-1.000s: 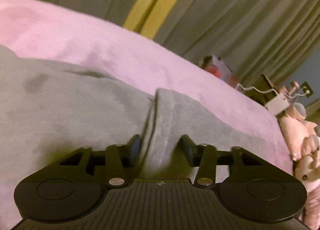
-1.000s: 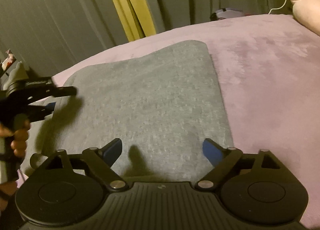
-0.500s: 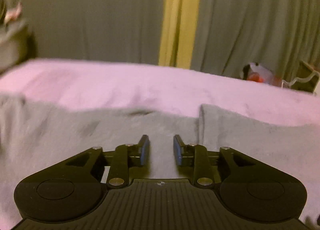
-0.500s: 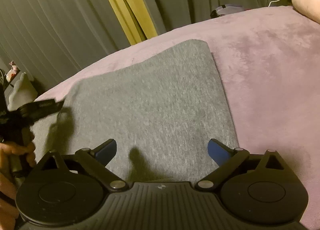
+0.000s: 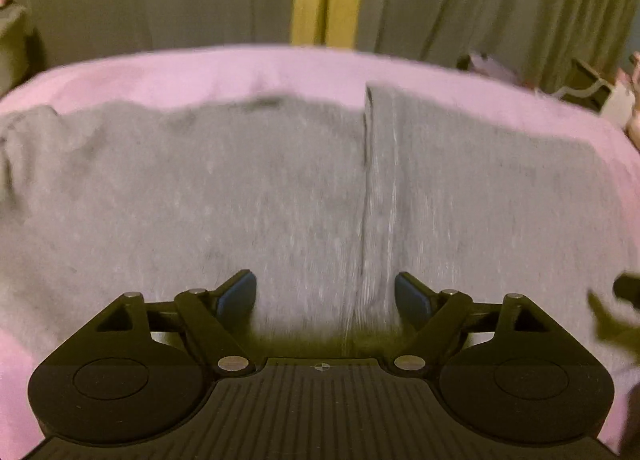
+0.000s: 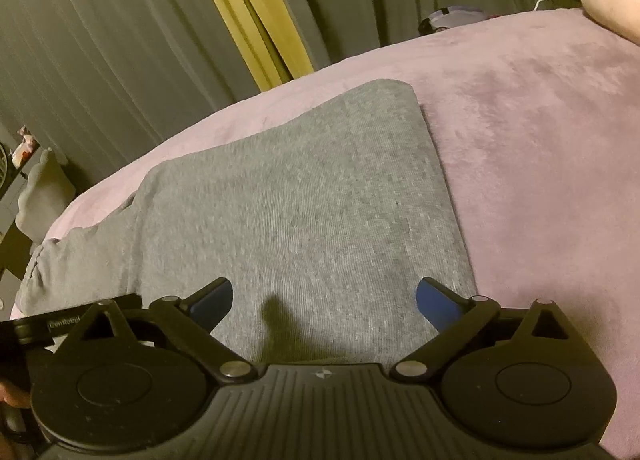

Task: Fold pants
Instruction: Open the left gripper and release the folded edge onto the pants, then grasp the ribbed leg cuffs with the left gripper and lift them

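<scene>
pants (image 6: 304,211) on blanket (image 6: 540,131), curtains (image 6: 100,39) behind

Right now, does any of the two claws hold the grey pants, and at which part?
Nothing is held. The left claw, whose jaws have just been opening, and the right claw both stand open above the grey pants.

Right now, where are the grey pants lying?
The grey pants lie flat on the pink blanket, just ahead of both hand-held grippers. In the right wrist view their folded edge runs along the right side, with the yellow curtain strip behind.
</scene>
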{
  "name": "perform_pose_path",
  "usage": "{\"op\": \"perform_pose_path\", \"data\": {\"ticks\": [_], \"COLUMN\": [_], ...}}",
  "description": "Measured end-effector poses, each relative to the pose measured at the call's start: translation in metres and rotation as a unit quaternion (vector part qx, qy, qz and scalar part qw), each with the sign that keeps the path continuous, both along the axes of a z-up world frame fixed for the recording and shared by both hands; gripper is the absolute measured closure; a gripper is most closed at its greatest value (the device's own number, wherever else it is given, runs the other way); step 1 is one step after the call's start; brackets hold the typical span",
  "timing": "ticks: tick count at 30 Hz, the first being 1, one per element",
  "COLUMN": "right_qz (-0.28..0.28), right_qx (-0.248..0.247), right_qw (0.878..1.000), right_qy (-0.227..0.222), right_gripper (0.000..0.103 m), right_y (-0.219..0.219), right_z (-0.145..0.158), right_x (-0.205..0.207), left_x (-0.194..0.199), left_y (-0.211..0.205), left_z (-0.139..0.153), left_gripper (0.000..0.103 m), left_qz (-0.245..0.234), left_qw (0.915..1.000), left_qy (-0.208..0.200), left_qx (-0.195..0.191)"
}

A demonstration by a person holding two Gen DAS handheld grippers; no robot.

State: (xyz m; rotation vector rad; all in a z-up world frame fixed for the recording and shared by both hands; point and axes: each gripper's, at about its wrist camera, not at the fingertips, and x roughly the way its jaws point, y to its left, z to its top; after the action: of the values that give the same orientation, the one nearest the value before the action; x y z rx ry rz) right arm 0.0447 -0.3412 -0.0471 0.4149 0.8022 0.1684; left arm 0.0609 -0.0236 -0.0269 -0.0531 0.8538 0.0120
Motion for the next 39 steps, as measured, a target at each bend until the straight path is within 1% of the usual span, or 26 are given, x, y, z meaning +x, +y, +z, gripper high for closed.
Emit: {"op": "perform_pose_path", "data": {"ticks": [2,3,4,5,6,7,9,10,11,14,16,18,20,22,23,24,25,26,27,29,30,31,33,35,37,39], "right_qz": [-0.002,-0.002,-0.003,-0.003,-0.003,-0.002,-0.001,-0.001,-0.001,-0.003,-0.003,-0.001,0.000,-0.001,-0.001,-0.001,-0.001,-0.001,-0.001,0.000,0.000,0.001,0.001,0.002,0.002,0.002], "right_qx": [0.001,0.002,0.004,0.004,0.001,0.000,-0.004,-0.004,-0.004,0.000,-0.001,-0.005,-0.009,-0.008,-0.008,-0.008,-0.008,-0.009,-0.010,-0.015,-0.017,-0.019,-0.024,-0.027,-0.029,-0.029], "right_qw": [1.000,1.000,1.000,1.000,1.000,1.000,1.000,1.000,1.000,1.000,1.000,1.000,1.000,1.000,1.000,1.000,1.000,1.000,1.000,1.000,1.000,1.000,1.000,1.000,1.000,1.000], "right_qy": [0.000,0.000,0.000,0.001,0.003,0.003,0.004,0.004,0.004,0.005,0.006,0.006,0.006,0.007,0.007,0.008,0.008,0.008,0.008,0.009,0.009,0.009,0.010,0.010,0.010,0.010], "right_gripper": [0.004,0.004,0.004,0.004,0.004,0.004,0.004,0.004,0.004,0.004,0.004,0.004,0.004,0.004,0.004,0.004,0.004,0.004,0.004,0.004,0.004,0.004,0.004,0.004,0.004,0.004], "right_y": [-0.001,-0.002,-0.002,-0.002,-0.002,-0.002,-0.001,-0.001,-0.001,-0.002,-0.001,0.000,0.001,0.001,0.001,0.001,0.001,0.001,0.002,0.003,0.004,0.005,0.006,0.007,0.007,0.007], "right_z": [0.000,0.000,0.000,0.000,0.000,0.000,-0.001,-0.001,0.000,-0.001,-0.001,-0.001,-0.001,-0.002,-0.002,-0.002,-0.002,-0.002,-0.002,-0.003,-0.003,-0.003,-0.003,-0.003,-0.003,-0.004], "right_x": [-0.001,-0.001,-0.001,-0.001,0.000,0.000,0.000,0.000,0.001,0.002,0.001,0.001,0.001,0.002,0.002,0.002,0.003,0.003,0.003,0.003,0.003,0.003,0.003,0.003,0.003,0.003], "left_x": [-0.009,-0.013,-0.015,-0.018,-0.021,-0.024,-0.026,-0.030,-0.030,-0.038,-0.052,-0.060,-0.071,-0.085,-0.090,-0.095,-0.100,-0.103,-0.108,-0.113,-0.112,-0.111,-0.108,-0.102,-0.091,-0.083], "left_y": [0.005,0.012,0.026,0.041,0.053,0.071,0.094,0.108,0.119,0.153,0.179,0.203,0.226,0.246,0.255,0.261,0.269,0.274,0.280,0.292,0.297,0.301,0.304,0.307,0.309,0.312], "left_z": [0.012,0.016,0.021,0.023,0.025,0.024,0.026,0.027,0.027,0.026,0.025,0.021,0.016,0.013,0.011,0.012,0.010,0.008,0.004,-0.011,-0.019,-0.023,-0.026,-0.026,-0.034,-0.034], "left_gripper": [0.018,0.016,0.014,0.012,0.012,0.012,0.012,0.012,0.012,0.011,0.010,0.010,0.010,0.009,0.008,0.007,0.007,0.007,0.007,0.007,0.007,0.007,0.007,0.007,0.007,0.007], "left_qz": [0.026,0.048,0.082,0.110,0.129,0.154,0.197,0.220,0.238,0.279,0.289,0.293,0.307,0.315,0.322,0.336,0.359,0.373,0.384,0.386,0.383,0.389,0.388,0.370,0.367,0.362], "left_qw": [0.9985,0.9968,0.9941,0.9907,0.9866,0.9786,0.9642,0.9561,0.9497,0.9331,0.9232,0.9104,0.8926,0.8658,0.8554,0.8467,0.8395,0.8347,0.8260,0.7995,0.7898,0.7862,0.7840,0.7885,0.7866,0.7904], "left_qy": [-0.045,-0.061,-0.071,-0.074,-0.073,-0.068,-0.064,-0.067,-0.072,-0.083,-0.086,-0.096,-0.110,-0.135,-0.146,-0.153,-0.154,-0.152,-0.152,-0.153,-0.151,-0.145,-0.150,-0.162,-0.156,-0.157], "left_qx": [0.018,0.019,0.002,-0.033,-0.069,-0.118,-0.166,-0.181,-0.190,-0.211,-0.239,-0.276,-0.312,-0.364,-0.379,-0.383,-0.378,-0.376,-0.383,-0.434,-0.455,-0.458,-0.461,-0.464,-0.472,-0.469]}}
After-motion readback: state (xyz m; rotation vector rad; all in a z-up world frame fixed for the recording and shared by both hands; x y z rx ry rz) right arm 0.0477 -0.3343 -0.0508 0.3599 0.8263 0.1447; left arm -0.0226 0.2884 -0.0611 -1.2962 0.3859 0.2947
